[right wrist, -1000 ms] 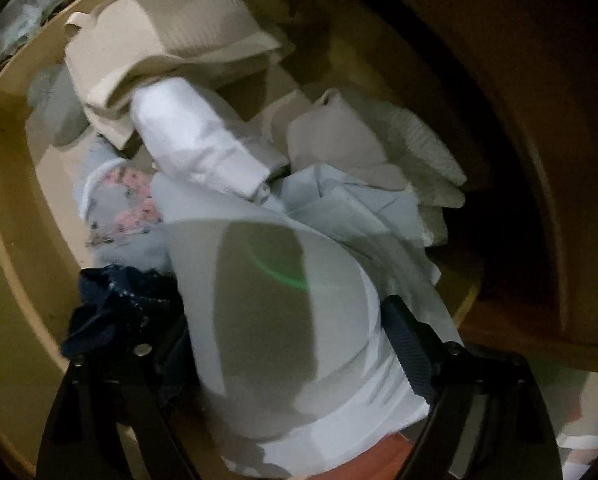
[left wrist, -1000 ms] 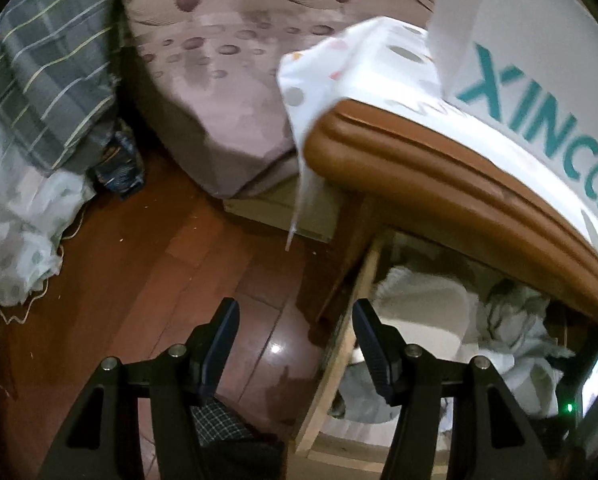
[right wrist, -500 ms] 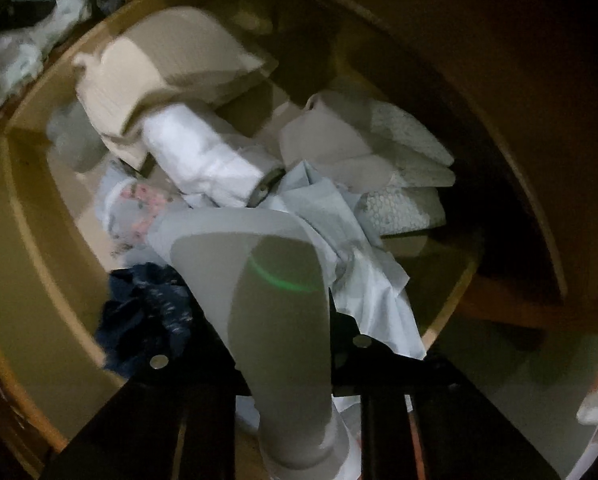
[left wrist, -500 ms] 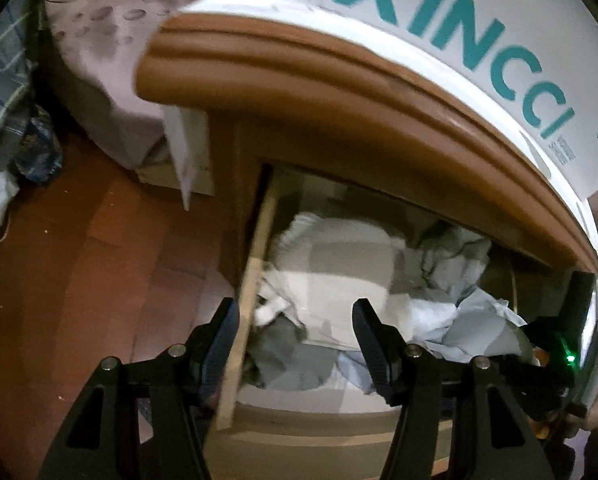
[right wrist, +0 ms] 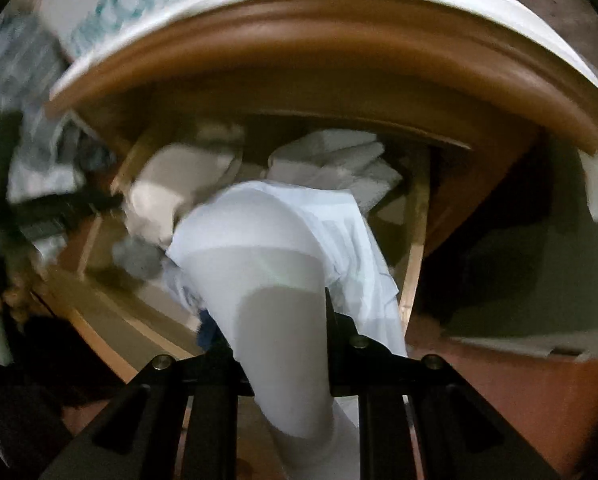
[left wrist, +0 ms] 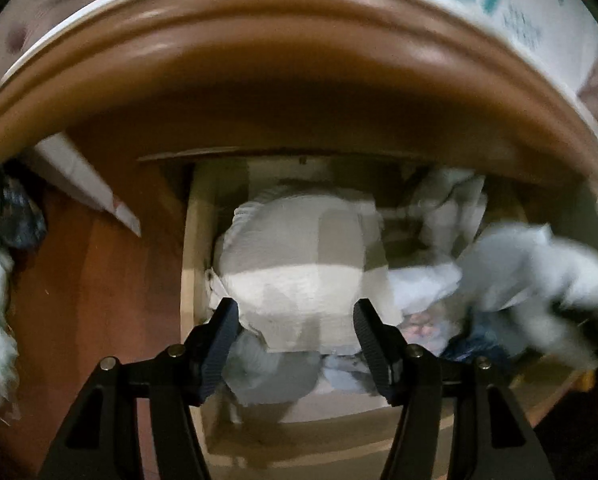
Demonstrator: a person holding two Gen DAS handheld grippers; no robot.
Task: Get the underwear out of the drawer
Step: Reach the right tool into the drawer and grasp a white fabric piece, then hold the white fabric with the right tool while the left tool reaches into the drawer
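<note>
The right gripper (right wrist: 279,344) is clamped on a pale blue cotton undergarment (right wrist: 283,240). It is best lifted straight clear of the open wooden drawer (right wrist: 417,216), so nothing snags. The left gripper (left wrist: 295,332) is held apart, empty.

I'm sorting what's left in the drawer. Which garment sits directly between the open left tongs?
The cream ribbed garment at the drawer's left side. The others are pale blue, floral or dark navy and lie below or to its right.

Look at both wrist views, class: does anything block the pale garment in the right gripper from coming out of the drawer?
Nothing visible does. The right gripper is shut on the pale blue underwear, which already hangs above the drawer, forward of the cabinet's top edge. The beige garment lies beside it, not on it.
</note>
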